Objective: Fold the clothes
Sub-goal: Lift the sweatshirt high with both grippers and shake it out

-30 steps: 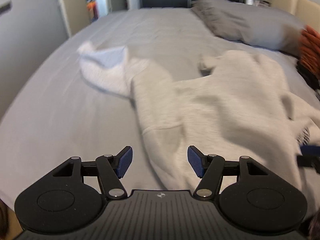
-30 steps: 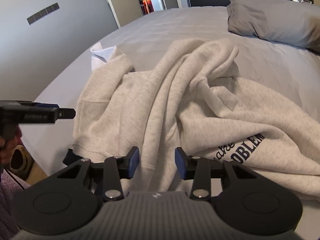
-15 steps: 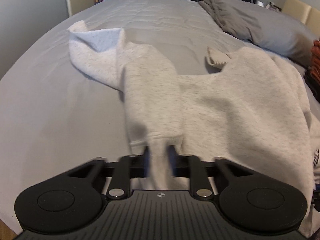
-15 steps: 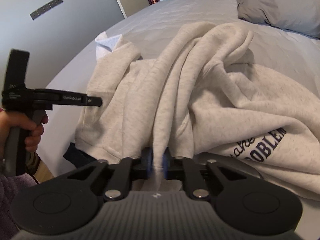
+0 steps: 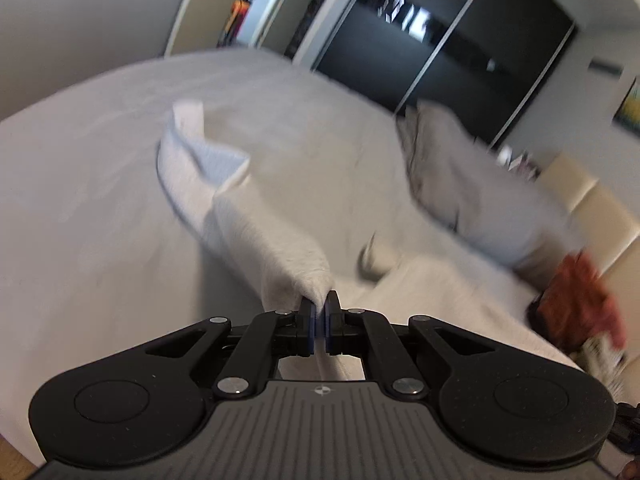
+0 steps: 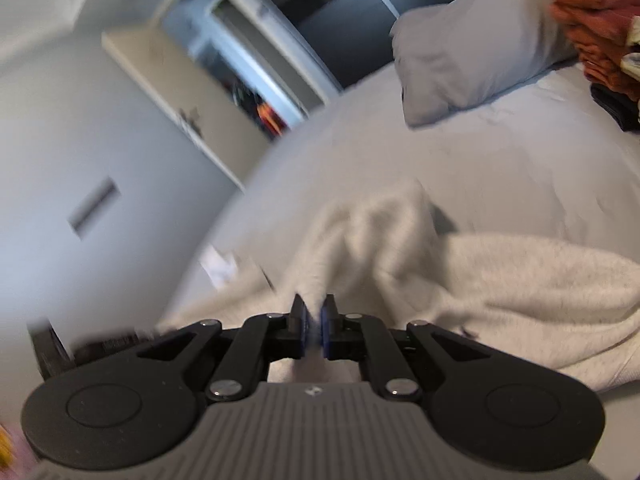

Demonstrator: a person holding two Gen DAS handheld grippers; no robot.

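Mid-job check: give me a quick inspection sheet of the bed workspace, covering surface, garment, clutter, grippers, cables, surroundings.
Surface: grey bed sheet, mostly bare on its left side.
Job's things: light grey sweatshirt, unfolded, near edge lifted off the bed.
Clutter: grey pillow; orange clothes stacked beside it.
Grippers: left gripper shut on the sweatshirt fabric; right gripper likewise. Both views motion-blurred.
Cables: nothing seen.
Surroundings: dark sliding wardrobe, open doorway.
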